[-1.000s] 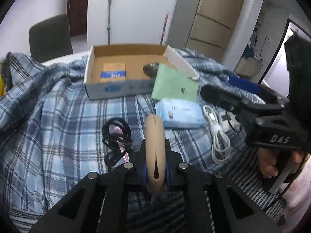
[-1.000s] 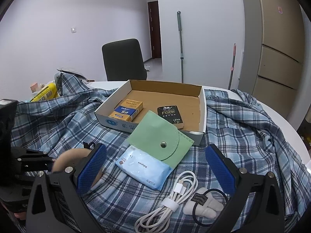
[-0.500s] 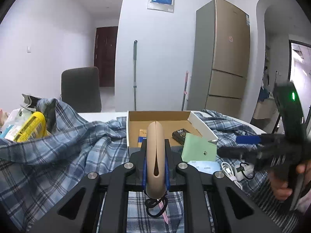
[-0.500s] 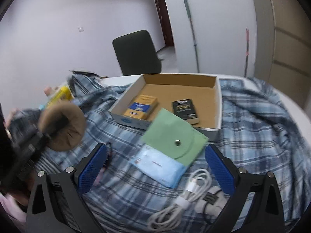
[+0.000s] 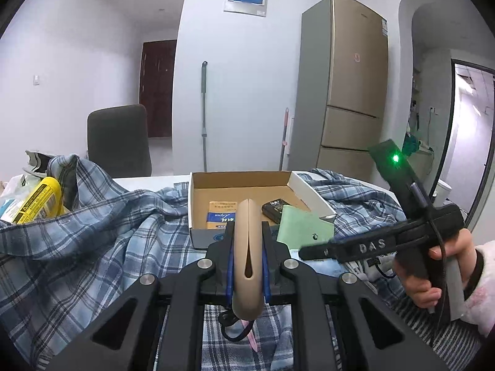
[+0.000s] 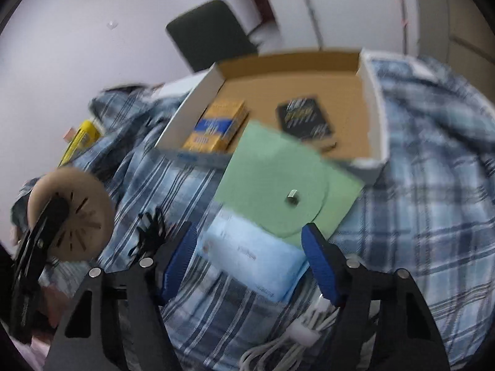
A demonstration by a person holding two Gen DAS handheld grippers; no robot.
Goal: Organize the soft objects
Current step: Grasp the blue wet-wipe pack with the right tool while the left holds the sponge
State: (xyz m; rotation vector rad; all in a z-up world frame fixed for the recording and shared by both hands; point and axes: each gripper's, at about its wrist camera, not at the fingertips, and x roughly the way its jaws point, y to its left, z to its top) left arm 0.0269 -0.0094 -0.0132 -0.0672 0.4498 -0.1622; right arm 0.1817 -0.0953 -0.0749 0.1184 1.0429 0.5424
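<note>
My left gripper is shut on a round beige soft pad, held edge-on above the plaid cloth; the pad also shows in the right wrist view. My right gripper is open, its blue fingers on either side of a light blue tissue pack. A green snap pouch leans on the front wall of an open cardboard box. The box holds a yellow-blue packet and a black packet.
A blue plaid cloth covers the table. A white cable bundle lies at the front. A black cord lies left of the tissue pack. A yellow bottle sits far left. A chair stands behind the table.
My left gripper has risen with the beige pad. My right gripper has dropped and moved forward over the tissue pack, its jaws narrower than before.
</note>
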